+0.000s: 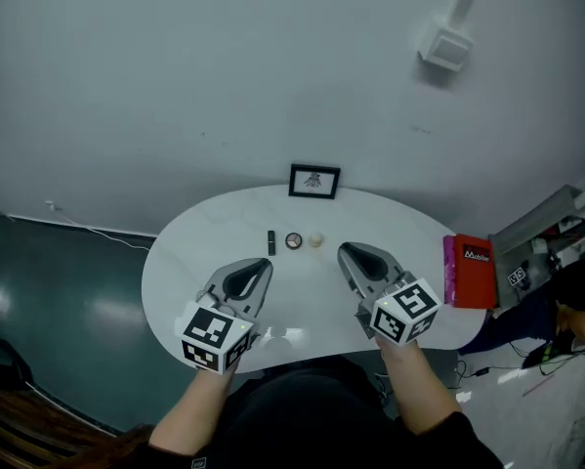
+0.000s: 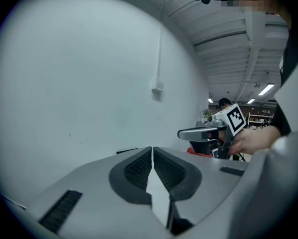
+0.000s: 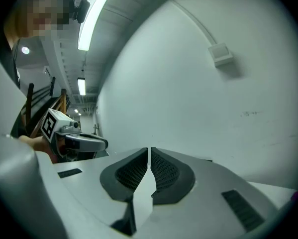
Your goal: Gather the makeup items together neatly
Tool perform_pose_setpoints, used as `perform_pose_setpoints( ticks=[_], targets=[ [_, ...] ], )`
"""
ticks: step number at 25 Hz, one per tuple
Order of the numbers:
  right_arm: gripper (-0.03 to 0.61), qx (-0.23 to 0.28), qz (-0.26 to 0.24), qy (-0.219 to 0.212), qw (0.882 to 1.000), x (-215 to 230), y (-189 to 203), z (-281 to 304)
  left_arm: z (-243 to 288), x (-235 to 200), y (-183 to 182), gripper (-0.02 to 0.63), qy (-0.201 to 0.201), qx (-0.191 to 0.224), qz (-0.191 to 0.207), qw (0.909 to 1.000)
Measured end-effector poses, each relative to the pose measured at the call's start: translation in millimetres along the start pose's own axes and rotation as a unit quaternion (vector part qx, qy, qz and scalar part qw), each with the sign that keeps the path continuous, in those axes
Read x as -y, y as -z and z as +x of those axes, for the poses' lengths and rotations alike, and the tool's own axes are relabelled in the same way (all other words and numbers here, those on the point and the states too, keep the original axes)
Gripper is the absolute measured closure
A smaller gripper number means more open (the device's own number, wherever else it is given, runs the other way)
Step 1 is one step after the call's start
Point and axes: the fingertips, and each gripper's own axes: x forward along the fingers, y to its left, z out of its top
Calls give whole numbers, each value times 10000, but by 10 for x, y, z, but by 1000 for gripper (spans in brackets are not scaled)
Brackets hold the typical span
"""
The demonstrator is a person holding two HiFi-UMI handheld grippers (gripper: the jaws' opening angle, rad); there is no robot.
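**Left gripper** (image 1: 262, 268) and **right gripper** (image 1: 347, 252): pale grey moulded shells, each tapering to a rounded nose. At the rear of each sits a white cube (image 1: 214, 336) printed with black square markers. The inner faces carry black ribbed pads (image 2: 134, 171) set in dark, wing-shaped recesses. A black ribbed slot (image 2: 61, 211), rectangular in outline, marks the flank of each shell. **Person:** dark top (image 1: 302, 413); the dark sleeve (image 1: 456, 436) ends above the forearm.
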Motion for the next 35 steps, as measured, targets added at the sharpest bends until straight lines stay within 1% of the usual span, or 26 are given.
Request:
perform_pose_setpoints(
  ticks=[3, 5, 8, 10, 12, 14, 18, 23, 28, 31, 35],
  targets=[
    [535, 272, 104, -91, 9995, -139, -154, -227, -33, 70, -58, 592, 21, 3, -4, 10000],
    [537, 472, 48, -81, 9988, -132, -306, -399, -7, 132, -107, 592, 29, -49, 72, 10000],
    [539, 756, -207, 111, 9969, -6, -548, -636, 74, 186, -243, 592, -47, -36, 210, 9998],
    [541, 878, -318, 215, 9954, 88, -663, -774, 128, 223, -356, 592, -98, 80, 112, 9999],
    [541, 1011, -301, 264, 9941, 171, -747, -900, 189, 275, -450, 592, -139, 187, 20, 9997],
    [543, 1135, -298, 319, 9926, 235, -798, -990, 265, 339, -513, 592, -164, 221, 33, 9996],
    [543, 1181, -526, 439, 9906, 308, -791, -1054, 346, 417, -574, 592, -256, 246, 125, 9993],
    [545, 1221, -453, 510, 9902, 433, -758, -1093, 325, 410, -625, 592, -426, 287, 194, 9985],
    [545, 1192, -405, 380, 9913, 422, -738, -1075, 327, 476, -664, 592, -455, 331, 271, 9980],
    [545, 1174, -398, 278, 9919, 386, -727, -1090, 331, 521, -623, 592, -442, 305, 232, 9983],
    [545, 1114, -342, 267, 9928, 408, -690, -1121, 344, 541, -587, 592, -457, 269, 174, 9984]
  ],
)
